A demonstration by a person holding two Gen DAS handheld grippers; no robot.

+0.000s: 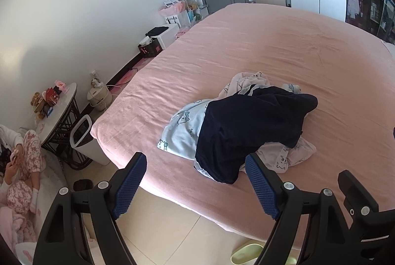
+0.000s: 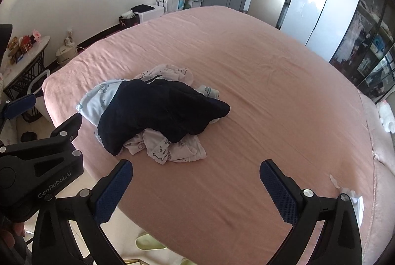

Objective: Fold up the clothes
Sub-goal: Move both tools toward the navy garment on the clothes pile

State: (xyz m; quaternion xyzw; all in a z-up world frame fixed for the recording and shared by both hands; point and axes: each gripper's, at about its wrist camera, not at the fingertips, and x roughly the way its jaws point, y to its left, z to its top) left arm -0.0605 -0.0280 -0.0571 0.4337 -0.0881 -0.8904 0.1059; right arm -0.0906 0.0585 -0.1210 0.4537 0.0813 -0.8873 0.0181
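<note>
The clothes lie heaped on the pink bed point(image 1: 284, 47), near its front edge: a dark garment point(image 1: 249, 129) is draped over a light blue piece point(image 1: 182, 129) and a pale printed piece point(image 1: 288, 154). Both the left tongs point(image 1: 197, 187) and the right tongs point(image 2: 196, 193) are held wide and empty, short of the heap. Two layers could be pinched together if the dark garment is grabbed deep, so that the heap is dragged toward the bed's edge and dropped onto the floor.

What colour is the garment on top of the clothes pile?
Dark navy garment, nearly black and plain; clearest in the right wrist view.
</note>
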